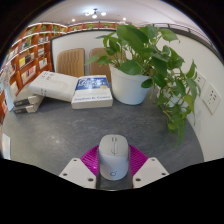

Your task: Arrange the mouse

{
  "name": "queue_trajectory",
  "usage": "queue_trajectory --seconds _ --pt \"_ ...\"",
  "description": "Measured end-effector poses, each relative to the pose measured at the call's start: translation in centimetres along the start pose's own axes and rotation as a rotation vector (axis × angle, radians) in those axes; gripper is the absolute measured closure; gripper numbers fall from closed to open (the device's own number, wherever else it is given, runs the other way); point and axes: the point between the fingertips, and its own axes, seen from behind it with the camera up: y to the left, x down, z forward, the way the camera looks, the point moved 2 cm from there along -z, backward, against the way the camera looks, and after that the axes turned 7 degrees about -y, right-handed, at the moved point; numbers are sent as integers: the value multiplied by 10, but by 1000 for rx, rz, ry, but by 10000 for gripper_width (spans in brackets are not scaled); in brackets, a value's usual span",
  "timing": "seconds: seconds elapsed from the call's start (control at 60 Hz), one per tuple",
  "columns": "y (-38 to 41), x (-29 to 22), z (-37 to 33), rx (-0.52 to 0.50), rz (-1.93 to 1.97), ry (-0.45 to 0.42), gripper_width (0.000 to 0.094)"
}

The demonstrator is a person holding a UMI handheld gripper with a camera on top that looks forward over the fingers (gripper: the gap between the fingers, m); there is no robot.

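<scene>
While held over grey table (60,130), tool (113,170) clamped on white mouse (113,157), books (70,90) & potted plant (140,65) beyond

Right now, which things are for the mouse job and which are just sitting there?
For the job:
white mouse, between the fingers
gripper, its pink pads at the mouse's sides

Just sitting there:
potted plant
books stacked beyond the mouse
bookshelves at the back
grey table
</scene>
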Motion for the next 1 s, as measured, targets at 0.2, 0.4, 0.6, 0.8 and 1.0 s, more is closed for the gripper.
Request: queue_trajectory --seconds 0.2,0.4,0.6,0.8,1.0 --pt "67 -107 -83 51 68 -182 570" --pt "215 -213 -201 7 33 -392 570" --pt "380 -226 -252 -145 -25 -452 572" --pt "505 -117 -204 -255 -68 -284 572" --pt "555 22 -157 -283 -97 -60 571"
